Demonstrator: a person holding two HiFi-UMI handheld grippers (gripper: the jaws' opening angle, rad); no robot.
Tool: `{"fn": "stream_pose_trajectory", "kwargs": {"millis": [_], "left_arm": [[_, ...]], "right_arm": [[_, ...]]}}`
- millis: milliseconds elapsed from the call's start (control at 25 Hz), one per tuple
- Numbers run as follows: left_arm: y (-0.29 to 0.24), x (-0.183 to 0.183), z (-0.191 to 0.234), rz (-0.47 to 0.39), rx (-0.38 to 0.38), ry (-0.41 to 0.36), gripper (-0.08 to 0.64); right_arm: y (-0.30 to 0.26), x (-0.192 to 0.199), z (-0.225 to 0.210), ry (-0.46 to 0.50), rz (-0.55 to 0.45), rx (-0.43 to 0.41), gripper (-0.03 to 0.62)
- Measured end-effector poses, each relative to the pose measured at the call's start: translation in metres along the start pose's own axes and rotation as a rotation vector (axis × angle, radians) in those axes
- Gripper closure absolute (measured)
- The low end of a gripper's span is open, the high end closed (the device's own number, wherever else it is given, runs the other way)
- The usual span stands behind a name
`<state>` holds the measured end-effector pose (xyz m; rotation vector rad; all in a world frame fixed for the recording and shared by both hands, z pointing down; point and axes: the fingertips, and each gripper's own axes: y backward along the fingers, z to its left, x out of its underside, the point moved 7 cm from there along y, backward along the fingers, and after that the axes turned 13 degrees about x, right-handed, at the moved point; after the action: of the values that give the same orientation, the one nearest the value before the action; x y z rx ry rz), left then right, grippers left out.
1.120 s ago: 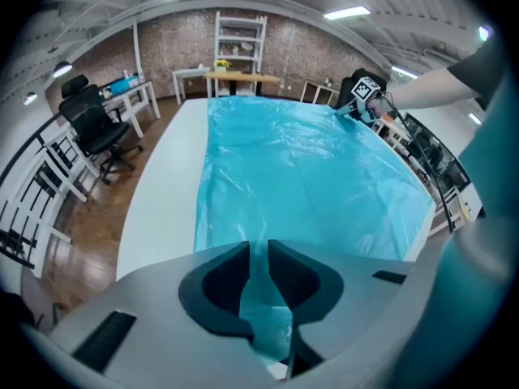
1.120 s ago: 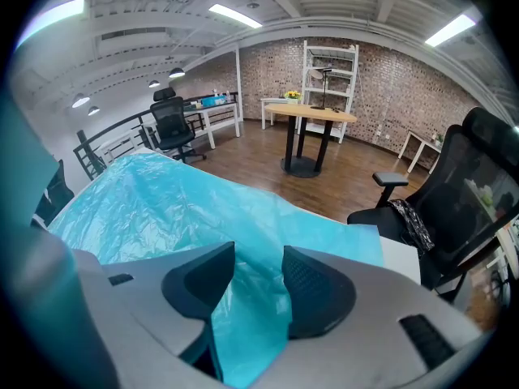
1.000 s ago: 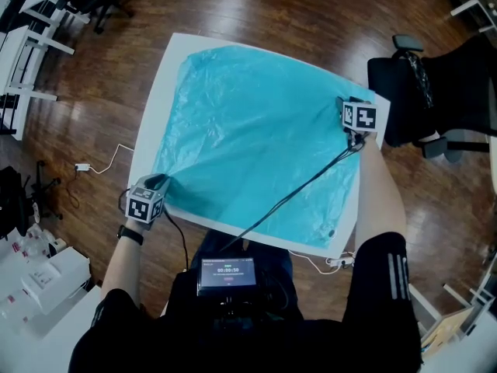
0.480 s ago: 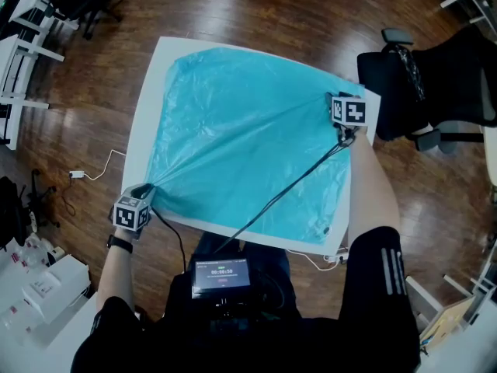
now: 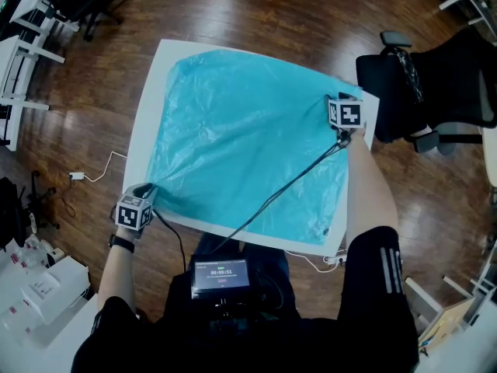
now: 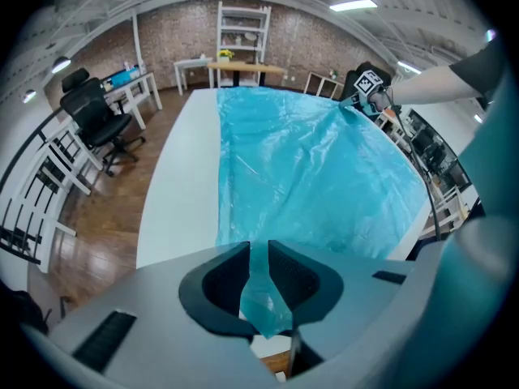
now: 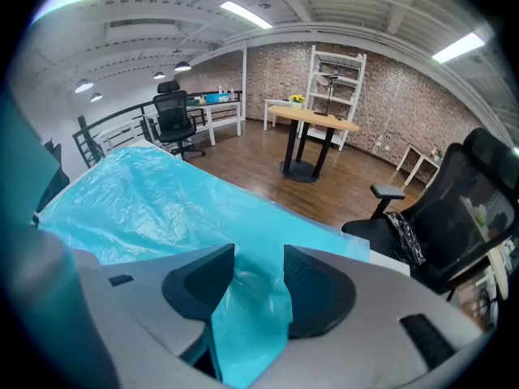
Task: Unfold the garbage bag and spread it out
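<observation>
A thin blue garbage bag [image 5: 241,138] lies opened out over most of a white table [image 5: 151,107]. My left gripper [image 5: 145,191] is at the near left corner, shut on a bunched tip of the bag. In the left gripper view that tip [image 6: 259,298] is pinched between the dark pads [image 6: 217,286]. My right gripper [image 5: 332,99] is at the far right corner, shut on the bag's edge. The film [image 7: 243,314] runs down between its jaws. Creases fan out across the bag from both gripped corners.
A black office chair [image 5: 419,84] stands close to the table's right side. White desks [image 5: 23,45] are at the far left, and white boxes [image 5: 46,286] at the near left. A black cable [image 5: 287,189] crosses the bag toward my body. A white cord [image 5: 97,169] lies on the wooden floor.
My left gripper has drawn its corner a little outward to the left, and the bag lies flatter. The right gripper has kept its place at the far right corner.
</observation>
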<state>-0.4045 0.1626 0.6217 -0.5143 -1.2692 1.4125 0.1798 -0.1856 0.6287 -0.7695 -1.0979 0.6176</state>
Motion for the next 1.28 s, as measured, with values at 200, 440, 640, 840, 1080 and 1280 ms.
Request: {"fn": "stream_pose_trajectory", "kwargs": {"millis": [200,440,640,840,1080,1280], "left_arm": [[0.007,-0.011,-0.003,-0.053,-0.007,-0.009,0.479],[0.016,-0.036,-0.014,-0.209,0.004,0.018,0.479],[0.019,-0.057,-0.028,-0.290,0.037,0.000,0.479],[0.026,-0.081,-0.049,-0.360,0.080,-0.037,0.479],[0.030,-0.107,-0.075,-0.415,0.147,-0.108,0.479],[0.038,-0.129,-0.097,-0.446,0.208,-0.192,0.479]], "right_arm": [[0.015,-0.013,0.005,-0.049,-0.084,-0.035,0.365],[0.045,-0.032,0.008,-0.117,-0.182,-0.070,0.365],[0.084,-0.046,0.021,-0.126,-0.249,-0.122,0.365],[0.141,-0.050,0.034,-0.144,-0.335,-0.160,0.451],[0.203,-0.038,0.044,-0.223,-0.425,-0.207,0.471],[0.258,-0.020,0.057,-0.313,-0.488,-0.223,0.518]]}}
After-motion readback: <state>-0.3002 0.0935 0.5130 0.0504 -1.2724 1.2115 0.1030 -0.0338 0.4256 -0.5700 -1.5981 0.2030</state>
